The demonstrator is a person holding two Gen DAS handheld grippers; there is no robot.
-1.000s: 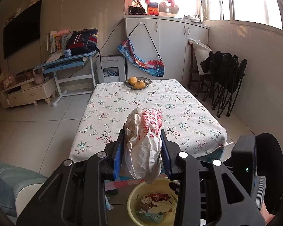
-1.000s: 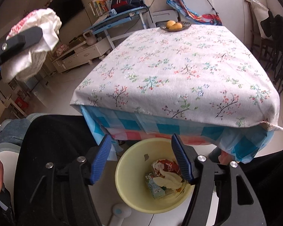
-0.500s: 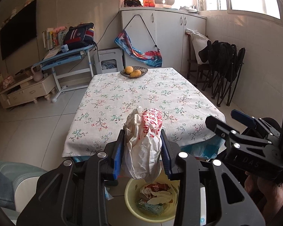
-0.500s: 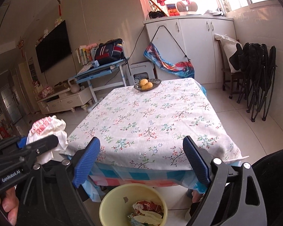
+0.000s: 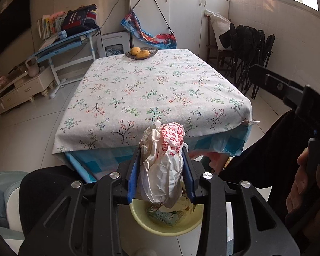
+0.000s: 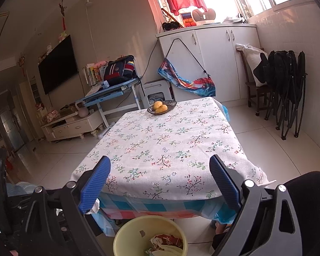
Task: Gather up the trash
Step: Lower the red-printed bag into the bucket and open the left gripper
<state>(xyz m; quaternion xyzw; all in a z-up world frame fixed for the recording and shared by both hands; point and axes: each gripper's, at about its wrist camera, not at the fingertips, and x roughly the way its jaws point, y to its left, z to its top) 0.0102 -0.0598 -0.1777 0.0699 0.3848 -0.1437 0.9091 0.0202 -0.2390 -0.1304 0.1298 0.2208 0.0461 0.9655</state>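
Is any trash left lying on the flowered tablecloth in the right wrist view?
No, the flowered tablecloth carries only the fruit basket at its far end; nothing else lies on it.

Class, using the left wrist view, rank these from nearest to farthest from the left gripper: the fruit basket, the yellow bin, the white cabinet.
1. yellow bin, on the floor just below the left gripper.
2. fruit basket, at the table's far end.
3. white cabinet, against the back wall.
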